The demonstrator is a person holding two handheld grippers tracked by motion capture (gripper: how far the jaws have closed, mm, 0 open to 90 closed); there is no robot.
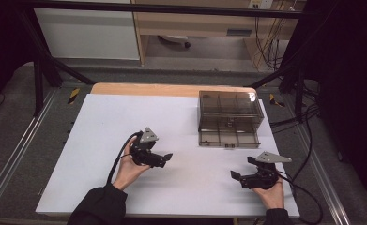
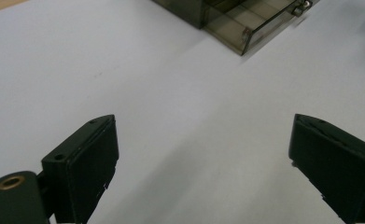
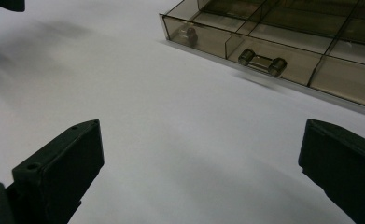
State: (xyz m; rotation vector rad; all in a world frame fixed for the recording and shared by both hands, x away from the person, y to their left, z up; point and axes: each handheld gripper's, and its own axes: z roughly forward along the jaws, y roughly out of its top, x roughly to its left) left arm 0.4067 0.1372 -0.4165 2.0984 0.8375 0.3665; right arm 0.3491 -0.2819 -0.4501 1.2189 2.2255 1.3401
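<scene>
Two grippers hover over the white desk [image 1: 101,140]: the right gripper [image 1: 243,169] nearest, jaws spread and empty, and the left gripper [image 1: 164,158], jaws spread and empty. Beyond them stands one smoky clear drawer box [image 1: 228,110], its one drawer [image 1: 228,137] pulled out, with one metal handle [image 3: 263,61]

Wide bare white table [image 1: 125,122] ahead of and between left gripper [image 1: 164,158] and right gripper [image 1: 241,174]; sole obstacle a smoky clear drawer box [image 1: 230,105] at far right, its drawer [image 1: 228,136] pulled out toward the near edge, handle [image 3: 263,62] foremost.
</scene>
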